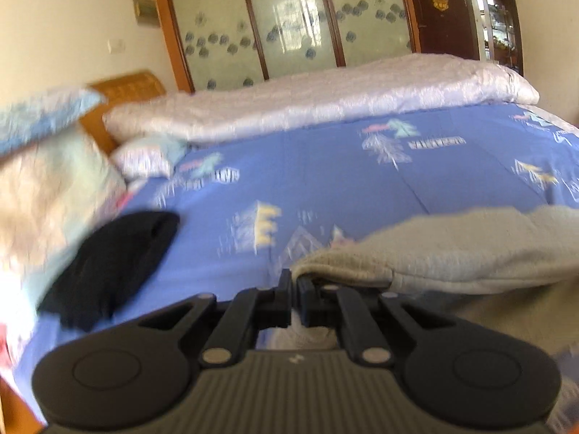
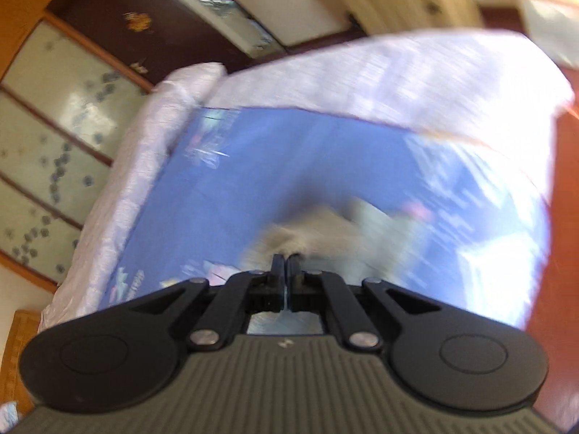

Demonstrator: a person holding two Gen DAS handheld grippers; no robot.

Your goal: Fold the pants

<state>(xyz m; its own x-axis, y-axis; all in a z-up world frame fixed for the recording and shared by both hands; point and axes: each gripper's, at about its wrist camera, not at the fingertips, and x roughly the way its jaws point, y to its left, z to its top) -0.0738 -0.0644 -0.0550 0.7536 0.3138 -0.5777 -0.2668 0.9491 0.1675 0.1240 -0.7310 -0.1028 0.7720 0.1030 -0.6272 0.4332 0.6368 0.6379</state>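
Note:
Light grey pants (image 1: 452, 253) hang lifted over the blue patterned bed sheet (image 1: 307, 181). In the left wrist view my left gripper (image 1: 294, 282) is shut on an edge of the pants, and the cloth trails off to the right. In the right wrist view my right gripper (image 2: 286, 262) is shut on another part of the grey pants (image 2: 325, 231), which show only as a blur ahead of the fingertips. Which part of the pants each gripper pinches I cannot tell.
A black garment (image 1: 115, 264) lies on the sheet at the left, next to pillows (image 1: 54, 181) and the wooden headboard (image 1: 126, 86). A white quilt (image 1: 325, 97) runs along the bed's far side, before a wardrobe (image 1: 289, 25). Red floor (image 2: 564, 253) borders the bed's right edge.

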